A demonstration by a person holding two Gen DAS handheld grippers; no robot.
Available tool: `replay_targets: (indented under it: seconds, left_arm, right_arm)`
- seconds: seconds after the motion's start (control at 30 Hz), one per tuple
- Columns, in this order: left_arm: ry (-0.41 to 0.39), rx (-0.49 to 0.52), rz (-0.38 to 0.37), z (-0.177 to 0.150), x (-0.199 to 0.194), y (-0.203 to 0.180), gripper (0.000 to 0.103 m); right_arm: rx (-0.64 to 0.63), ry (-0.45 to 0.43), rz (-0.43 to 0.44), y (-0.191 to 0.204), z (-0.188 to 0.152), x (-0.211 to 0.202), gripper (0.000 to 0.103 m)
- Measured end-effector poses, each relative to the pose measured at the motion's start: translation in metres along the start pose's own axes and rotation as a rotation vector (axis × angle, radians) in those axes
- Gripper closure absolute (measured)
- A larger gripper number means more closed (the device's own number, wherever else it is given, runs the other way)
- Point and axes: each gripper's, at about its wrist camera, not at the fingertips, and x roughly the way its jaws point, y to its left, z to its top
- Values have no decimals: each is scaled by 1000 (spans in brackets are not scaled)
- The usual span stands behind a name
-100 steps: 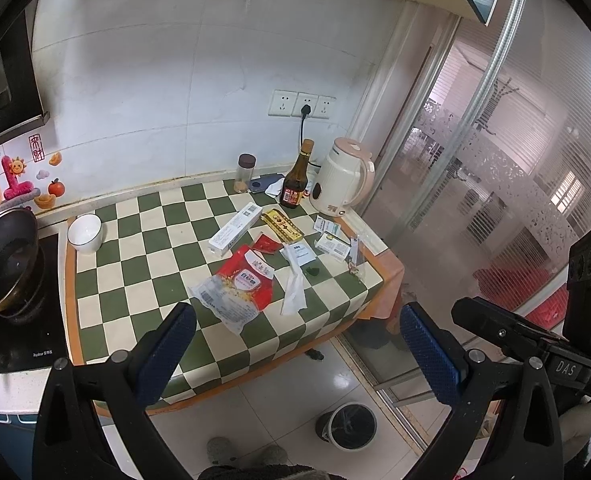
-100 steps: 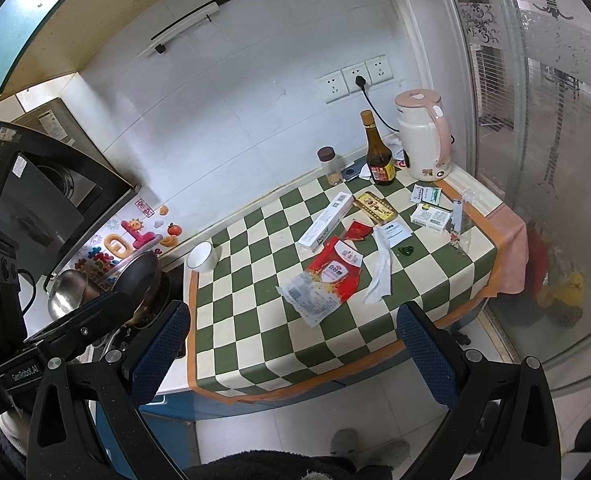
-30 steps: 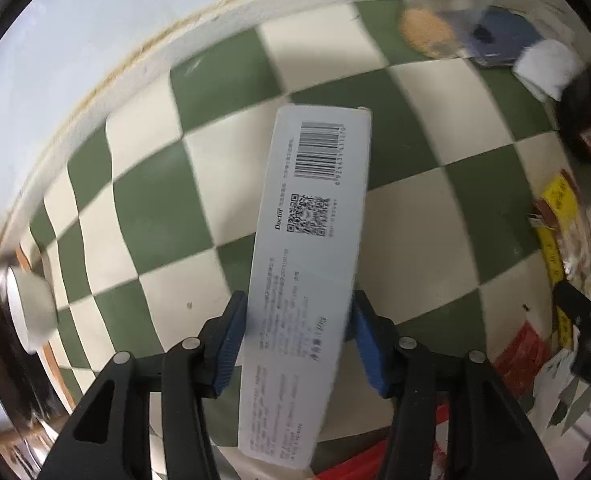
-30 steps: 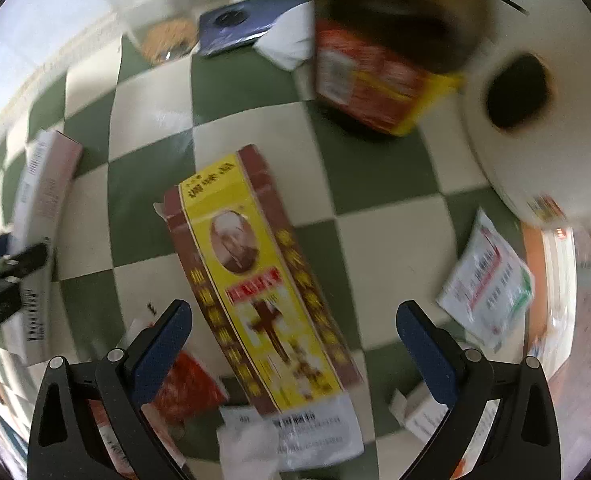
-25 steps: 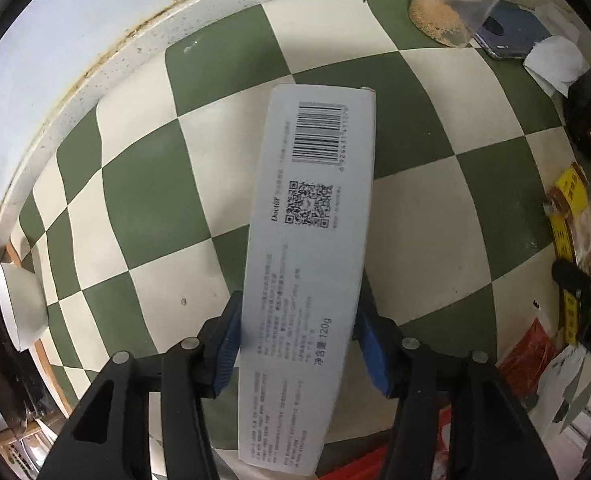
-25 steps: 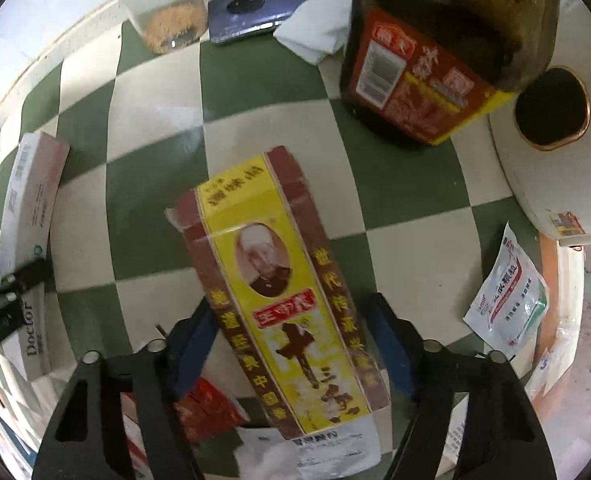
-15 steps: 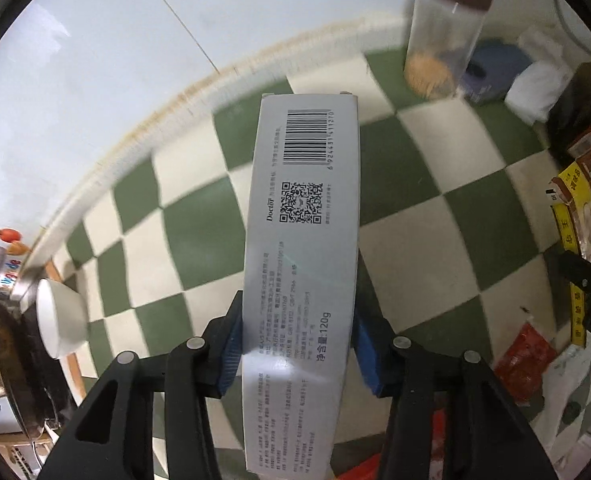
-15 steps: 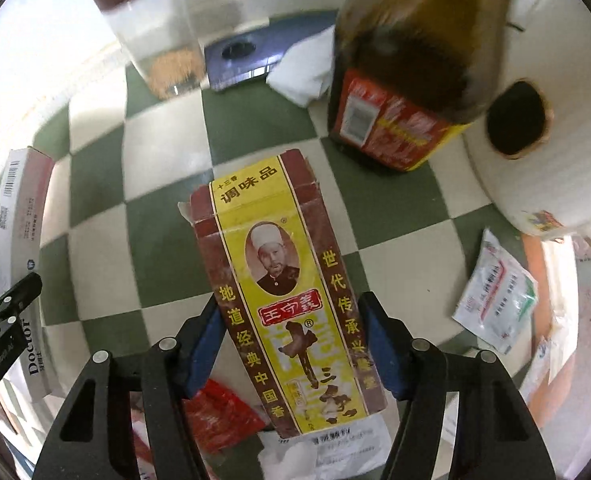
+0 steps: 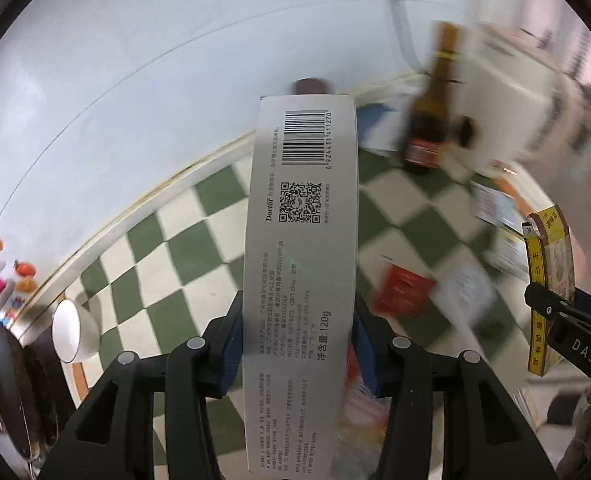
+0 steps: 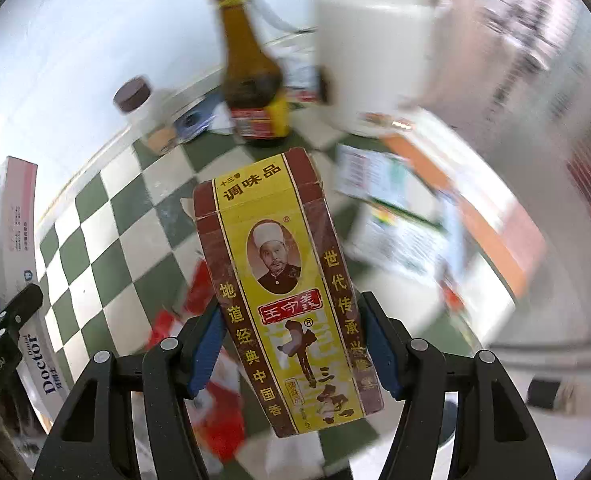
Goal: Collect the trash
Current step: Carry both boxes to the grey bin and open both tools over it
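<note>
Two cartons were up off the checked surface (image 9: 167,248): one long white toothpaste box (image 9: 301,264) and one yellow-and-maroon seasoning box (image 10: 285,292). Two tongs showed, the left tongs (image 9: 295,344) and the right tongs (image 10: 291,344), one carton in each. On the surface stood one brown bottle (image 10: 251,80), one brown-lidded jar (image 10: 143,116), one white kettle (image 10: 371,48) and one white bowl (image 9: 73,332). Several flat packets lay blurred; their number could not be told.
</note>
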Motion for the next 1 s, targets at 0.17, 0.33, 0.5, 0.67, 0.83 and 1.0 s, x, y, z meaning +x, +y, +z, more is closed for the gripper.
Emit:
replay_targets:
  seconds: [0.17,0.33,0.5,0.67,0.83,1.0]
  left_arm:
    - [-6,150,-156,-38,-35,-64,59]
    - [43,379,-300,-85,-55,-174,59]
    - [170,599,-406,-156,-42,-292,59]
    - [402,722,-430,-240,45,-398,59]
    - [596,784,-428,-332,171,-502,58]
    - [751,849,-437,-424,275,-578,58]
  right_arm:
    - [216,-43,-32,-90,-90,-83,37]
    - [487,-35,-112,-205,-195,-118,37]
    - [743,40,-161,-314,-314,-105,37]
    - [926,122,-127,-399,-425,-34,37]
    - [1059,228,-66,-481,-531,97,37]
    - [1131,274,11,-538,-597,211,37]
